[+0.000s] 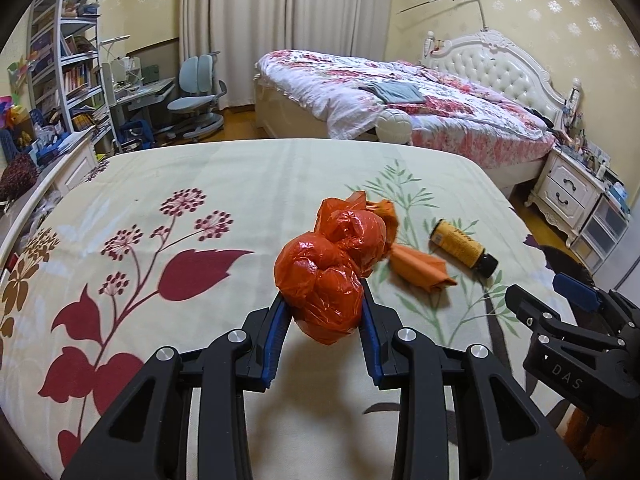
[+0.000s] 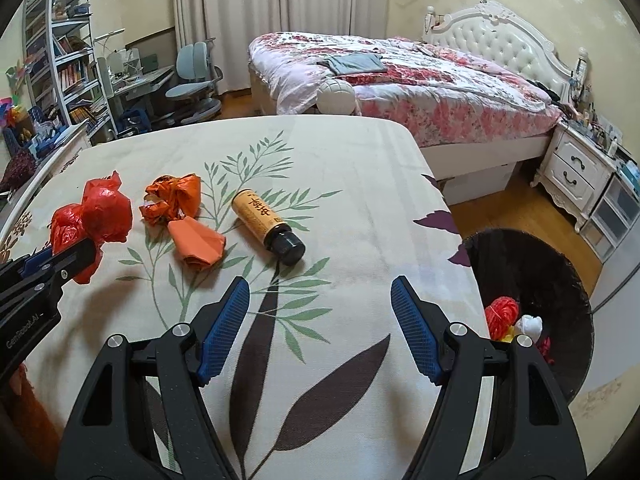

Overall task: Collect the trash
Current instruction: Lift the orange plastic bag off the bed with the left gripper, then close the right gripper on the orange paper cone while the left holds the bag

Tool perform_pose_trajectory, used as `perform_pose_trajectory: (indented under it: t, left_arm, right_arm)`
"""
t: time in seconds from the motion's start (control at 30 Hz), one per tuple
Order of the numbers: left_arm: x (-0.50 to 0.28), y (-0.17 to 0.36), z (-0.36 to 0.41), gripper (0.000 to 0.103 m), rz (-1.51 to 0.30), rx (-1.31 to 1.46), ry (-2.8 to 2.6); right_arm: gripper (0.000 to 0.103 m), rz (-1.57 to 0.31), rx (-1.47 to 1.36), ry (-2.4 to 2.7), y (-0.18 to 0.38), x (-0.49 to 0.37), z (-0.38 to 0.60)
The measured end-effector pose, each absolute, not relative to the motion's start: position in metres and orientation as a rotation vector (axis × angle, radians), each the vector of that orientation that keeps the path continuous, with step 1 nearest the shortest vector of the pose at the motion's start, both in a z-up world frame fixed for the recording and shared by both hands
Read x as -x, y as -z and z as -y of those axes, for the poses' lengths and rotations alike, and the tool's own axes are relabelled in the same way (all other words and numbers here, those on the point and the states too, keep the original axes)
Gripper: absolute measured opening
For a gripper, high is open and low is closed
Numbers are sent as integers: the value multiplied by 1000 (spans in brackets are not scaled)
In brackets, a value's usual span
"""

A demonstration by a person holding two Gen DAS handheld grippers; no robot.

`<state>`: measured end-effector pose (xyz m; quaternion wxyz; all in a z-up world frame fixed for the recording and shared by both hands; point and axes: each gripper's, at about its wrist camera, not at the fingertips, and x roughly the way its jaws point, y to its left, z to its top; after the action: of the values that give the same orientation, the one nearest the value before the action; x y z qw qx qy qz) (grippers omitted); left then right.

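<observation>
Centrally, a crumpled red plastic bag (image 1: 324, 280) is clamped by the left gripper (image 1: 323, 300); the right gripper (image 2: 320, 304) is spread wide, lower centre, near an orange bottle (image 2: 267, 221).

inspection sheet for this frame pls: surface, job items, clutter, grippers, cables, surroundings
Surface: floral bedspread, flat.
Job's things: red plastic bag in the left gripper; crumpled orange wrapper, orange paper wad, and yellow bottle lying on its side; black trash bin beside the bed, partly filled.
Clutter: nothing seen on the spread.
Grippers: left gripper shut on the bag; right gripper open, empty.
Cables: nothing seen.
Surroundings: second bed, nightstand, desk chair, bookshelf.
</observation>
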<state>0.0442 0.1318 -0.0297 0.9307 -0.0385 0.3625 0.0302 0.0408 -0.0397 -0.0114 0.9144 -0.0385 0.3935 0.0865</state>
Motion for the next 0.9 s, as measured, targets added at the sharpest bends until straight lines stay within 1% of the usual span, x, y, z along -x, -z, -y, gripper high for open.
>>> perform_pose_trajectory:
  t: [0.37,0.73,0.8,0.87,0.9]
  left_arm:
    - [-41,46,-172,34,-782,109,-144]
    - [-46,50,-187,34,-797,130,-162]
    - [-47,51,-188,34,-800,133,-161]
    - [-47,51,-188,34,-800,133,-161]
    - [-47,51,-188,34,-800,132,-160]
  right_arm:
    - [72,-854,96,-273,22,-53,-1]
    - [71,-873,156,-310,25,-77,-37]
    - [67,-886,175,-312,29,-81,-42]
    - [57,-910,179,-322,33,-85,-44]
    - [56,-909,170,-324,32,-85,-43]
